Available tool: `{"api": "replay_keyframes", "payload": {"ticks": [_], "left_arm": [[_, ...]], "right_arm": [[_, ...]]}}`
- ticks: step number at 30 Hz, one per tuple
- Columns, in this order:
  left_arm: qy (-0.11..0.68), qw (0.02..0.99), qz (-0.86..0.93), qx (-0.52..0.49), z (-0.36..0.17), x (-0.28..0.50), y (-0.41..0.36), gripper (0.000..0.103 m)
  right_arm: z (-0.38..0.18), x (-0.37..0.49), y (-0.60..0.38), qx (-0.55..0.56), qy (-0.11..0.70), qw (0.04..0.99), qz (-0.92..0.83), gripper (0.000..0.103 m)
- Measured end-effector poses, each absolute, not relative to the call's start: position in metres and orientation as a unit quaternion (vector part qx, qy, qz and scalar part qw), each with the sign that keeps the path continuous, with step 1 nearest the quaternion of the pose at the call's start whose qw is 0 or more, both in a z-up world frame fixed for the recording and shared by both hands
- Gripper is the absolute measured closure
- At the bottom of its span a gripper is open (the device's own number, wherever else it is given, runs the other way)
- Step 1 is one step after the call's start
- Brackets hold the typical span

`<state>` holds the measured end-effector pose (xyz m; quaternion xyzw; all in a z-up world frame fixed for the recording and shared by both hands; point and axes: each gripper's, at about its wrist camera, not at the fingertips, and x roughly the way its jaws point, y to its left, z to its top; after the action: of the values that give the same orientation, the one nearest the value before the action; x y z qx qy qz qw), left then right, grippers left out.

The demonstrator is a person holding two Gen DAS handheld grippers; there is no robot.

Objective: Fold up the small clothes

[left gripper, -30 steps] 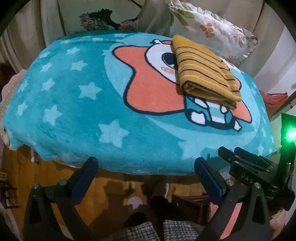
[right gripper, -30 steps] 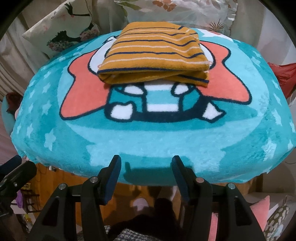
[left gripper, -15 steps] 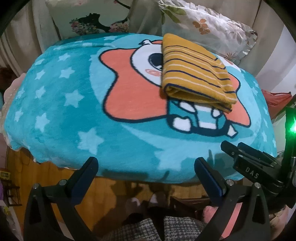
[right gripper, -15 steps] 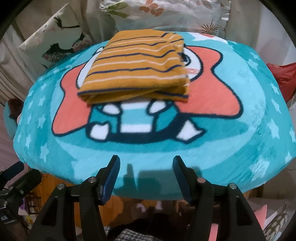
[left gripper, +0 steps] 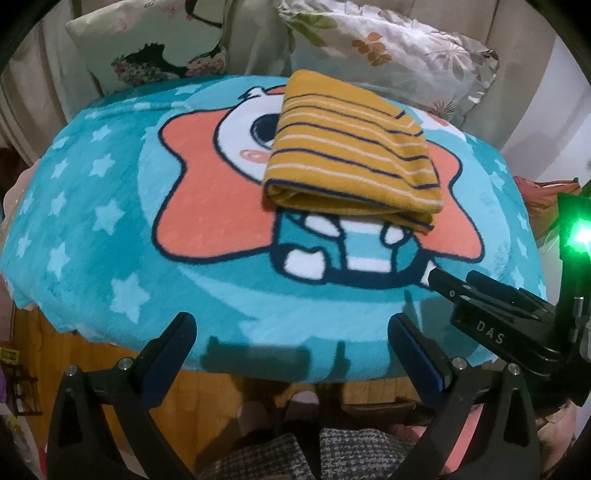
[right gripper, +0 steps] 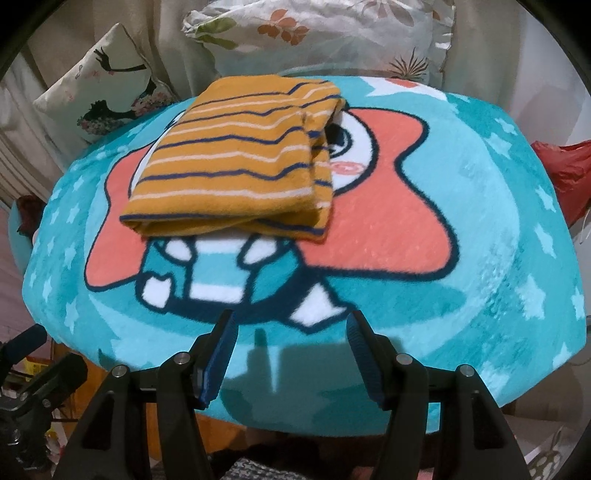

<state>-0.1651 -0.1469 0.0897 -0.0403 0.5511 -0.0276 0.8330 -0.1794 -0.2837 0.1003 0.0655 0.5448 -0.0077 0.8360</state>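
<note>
A mustard-yellow garment with navy and white stripes (left gripper: 351, 155) lies folded into a thick rectangle on the teal cartoon blanket (left gripper: 92, 221), toward the far middle. It also shows in the right wrist view (right gripper: 236, 166). My left gripper (left gripper: 291, 328) is open and empty at the blanket's near edge, well short of the garment. My right gripper (right gripper: 291, 325) is open and empty over the blanket's near part, also short of the garment. The right gripper's body shows in the left wrist view (left gripper: 491, 310) at the right.
The blanket (right gripper: 480, 258) covers a rounded table. Floral pillows (left gripper: 388, 48) (right gripper: 314, 33) and a bird-print pillow (right gripper: 103, 88) lean behind it. A red bag (right gripper: 565, 173) sits at the right. Wooden floor and the person's legs (left gripper: 295, 454) lie below.
Both grippers have moved forward toward the blanket and the garment, which looks larger and nearer. The right view has swung so the garment sits left of centre. Both stay open.
</note>
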Motion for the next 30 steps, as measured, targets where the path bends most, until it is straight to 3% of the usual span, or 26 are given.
{"api": "replay_keyframes", "payload": {"ticks": [30], "left_arm": [[0.569, 0.819, -0.004, -0.07, 0.074, -0.152, -0.141, 0.0]], "right_arm": [[0.089, -0.152, -0.271, 0.031, 0.546, 0.836, 0.029, 0.036]]}}
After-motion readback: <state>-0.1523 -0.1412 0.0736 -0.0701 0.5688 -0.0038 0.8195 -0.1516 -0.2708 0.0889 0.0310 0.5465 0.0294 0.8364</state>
